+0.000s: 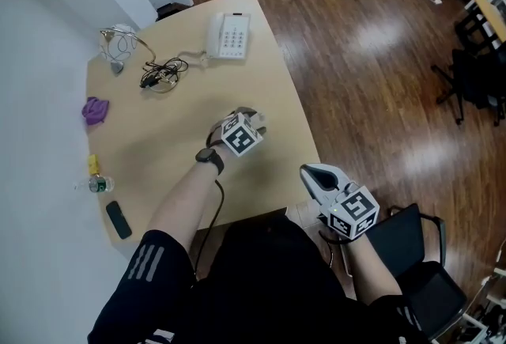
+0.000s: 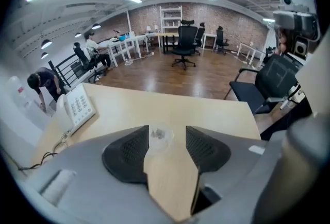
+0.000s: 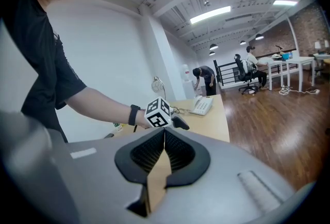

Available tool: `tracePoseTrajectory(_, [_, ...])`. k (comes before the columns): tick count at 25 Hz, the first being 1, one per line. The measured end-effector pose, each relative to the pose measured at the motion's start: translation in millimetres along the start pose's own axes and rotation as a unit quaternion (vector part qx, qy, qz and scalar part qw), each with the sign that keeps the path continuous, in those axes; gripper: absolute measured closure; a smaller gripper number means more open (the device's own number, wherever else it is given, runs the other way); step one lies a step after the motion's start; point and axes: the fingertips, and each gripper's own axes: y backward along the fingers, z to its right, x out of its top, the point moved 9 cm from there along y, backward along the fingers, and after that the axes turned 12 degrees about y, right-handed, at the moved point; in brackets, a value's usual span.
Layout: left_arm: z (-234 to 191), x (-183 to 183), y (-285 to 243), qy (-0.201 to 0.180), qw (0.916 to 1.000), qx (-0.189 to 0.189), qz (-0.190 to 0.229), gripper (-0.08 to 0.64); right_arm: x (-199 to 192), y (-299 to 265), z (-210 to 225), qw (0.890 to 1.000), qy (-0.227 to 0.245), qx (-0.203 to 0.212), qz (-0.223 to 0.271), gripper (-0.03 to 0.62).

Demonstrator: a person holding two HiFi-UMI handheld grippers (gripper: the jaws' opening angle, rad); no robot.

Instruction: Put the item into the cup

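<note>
one cup [image 2: 160, 136] — one telephone [image 1: 228, 35], one purple item [image 1: 95, 109], one bottle [image 1: 98, 185]

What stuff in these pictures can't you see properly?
- Clear cup, left gripper view: too small and see-through, between the jaws of the open left gripper, to tell what's inside.
- Head view: the left gripper covers most of the cup.
- Yellow thing, head view: too small to name.

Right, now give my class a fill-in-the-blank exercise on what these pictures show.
1. The left gripper is ___, with a clear cup standing between its jaws.
2. The right gripper is ___, with nothing between its jaws.
3. The telephone on the table is ___ in colour.

Missing words: open; shut; white.
</note>
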Motion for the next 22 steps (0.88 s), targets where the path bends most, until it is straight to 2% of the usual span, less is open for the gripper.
tracePoseTrajectory(3, [9.1, 5.4, 48.4, 0.019, 0.997, 0.003, 0.075, 0.341, 7.5, -5.2, -1.4, 1.0, 0.007, 0.016, 0.008, 0.583])
tracePoseTrajectory(6, [24.2, 2.4, 105.4, 0.032, 0.9885, 0.018, 0.147, 0.341, 14.9, -14.4, -4.5, 0.999, 0.021, 0.041, 0.017, 0.583])
tracePoseTrajectory(8, [38.2, -5.7, 144.7, 0.045, 0.979, 0.032, 0.196, 0.342, 21.2, -20.8, -5.9, 0.997, 0.031, 0.061, 0.022, 0.583])
tracePoseTrajectory(11, [63.7, -32.5, 198.5, 0.084, 0.9596, 0.058, 0.262, 0.347, 33.4, -29.3, -10.3, 0.994, 0.046, 0.092, 0.028, 0.583])
tracePoseTrajectory(14, [93.3, -70.6, 237.9, 0.127, 0.9464, 0.09, 0.283, 0.354, 43.5, -33.6, -19.6, 0.991, 0.058, 0.119, 0.033, 0.583])
tracePoseTrajectory(18, [126.7, -113.3, 267.2, 0.146, 0.9458, 0.118, 0.265, 0.362, 52.7, -39.6, -39.5, 0.984, 0.069, 0.157, 0.037, 0.583])
tracePoseTrajectory(22, [151.1, -129.7, 292.5, 0.154, 0.9405, 0.128, 0.275, 0.364, 59.2, -35.9, -65.4, 0.979, 0.082, 0.181, 0.045, 0.583])
